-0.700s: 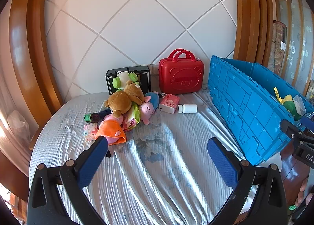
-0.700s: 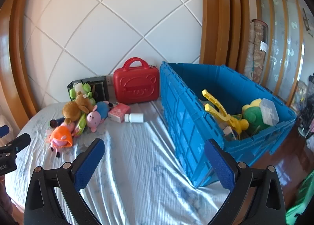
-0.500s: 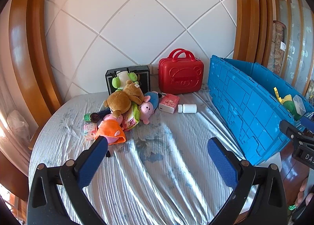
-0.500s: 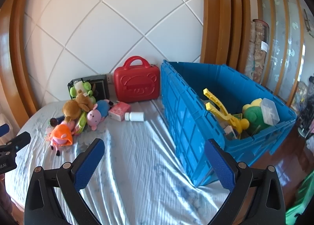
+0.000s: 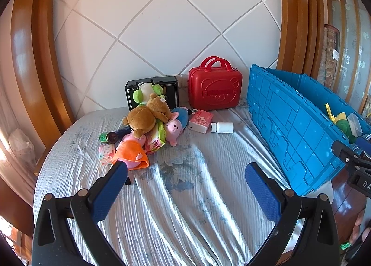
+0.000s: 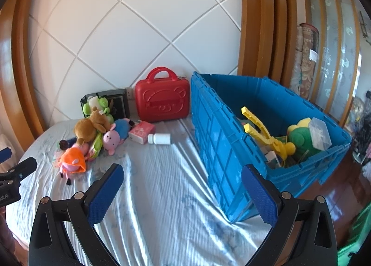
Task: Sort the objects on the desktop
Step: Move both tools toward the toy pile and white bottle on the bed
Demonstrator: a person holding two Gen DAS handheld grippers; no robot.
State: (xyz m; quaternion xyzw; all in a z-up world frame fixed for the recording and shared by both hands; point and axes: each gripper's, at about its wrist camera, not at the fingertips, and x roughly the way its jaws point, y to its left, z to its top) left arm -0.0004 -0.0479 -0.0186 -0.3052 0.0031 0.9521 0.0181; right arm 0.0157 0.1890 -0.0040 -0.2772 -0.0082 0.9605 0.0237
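Almost nothing has changed over the last moment: both views show the same layout as a fraction of a second ago, with only a slight drift in the right view. No object has moved, so the sort has not advanced in this interval.

My left gripper (image 5: 185, 177) stands at full width with nothing between its pads. My right gripper (image 6: 183, 177) is likewise spread wide and empty. Both hover above the near part of the cloth-covered surface (image 5: 176, 196), pointing down toward it.

The items left to sort lie at the far left: a pile of plush toys (image 5: 148, 124), an orange-dressed plush (image 5: 132, 157) at its near edge, a small can (image 5: 107, 137) lying on its side, a pink box (image 5: 200, 120) and a white bottle (image 5: 222, 127) lying just right of that box. A red case (image 5: 214, 89) and a black box (image 5: 171, 89) stand against the far wall.

The blue crate (image 6: 215, 140) stands on the right and already contains a yellow tool (image 6: 262, 133), a green plush (image 6: 299, 138) and a clear container (image 6: 321, 135).

My judgement: this is a pause between picks. The white bottle, lying apart from the pile, looks the easiest next target.
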